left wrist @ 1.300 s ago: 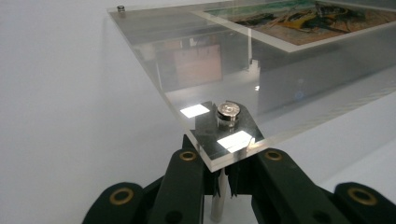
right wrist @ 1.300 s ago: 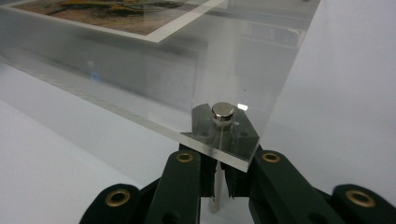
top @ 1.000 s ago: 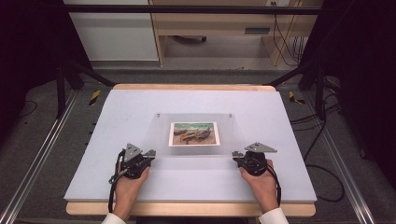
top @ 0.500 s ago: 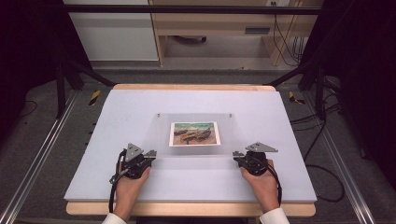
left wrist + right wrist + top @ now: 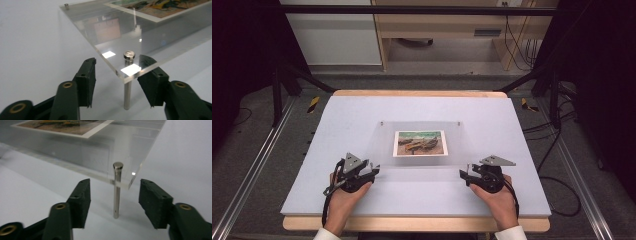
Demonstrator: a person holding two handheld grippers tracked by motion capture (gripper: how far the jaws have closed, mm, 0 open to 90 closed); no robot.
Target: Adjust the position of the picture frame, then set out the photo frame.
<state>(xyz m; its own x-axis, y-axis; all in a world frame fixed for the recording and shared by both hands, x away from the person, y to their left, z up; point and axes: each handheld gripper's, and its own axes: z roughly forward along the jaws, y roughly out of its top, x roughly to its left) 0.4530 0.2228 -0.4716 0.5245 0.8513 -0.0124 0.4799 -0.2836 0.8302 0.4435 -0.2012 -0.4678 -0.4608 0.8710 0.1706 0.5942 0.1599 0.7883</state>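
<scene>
Item: clear panel [image 5: 422, 145] on metal pins, print inside. We judge it stiff, slick, scratch-prone; hold near corners. Left gripper [image 5: 116, 75] and right gripper [image 5: 113, 195] just opened, each straddling a corner untouched.

A clear acrylic panel [image 5: 422, 145] sits level on slim metal standoff pins above the white table, mid-table. Under it, a painted picture [image 5: 420, 143] of boats lies flat. 2 near corner pins [image 5: 128, 80] [image 5: 117, 191] stand upright through the panel.
</scene>
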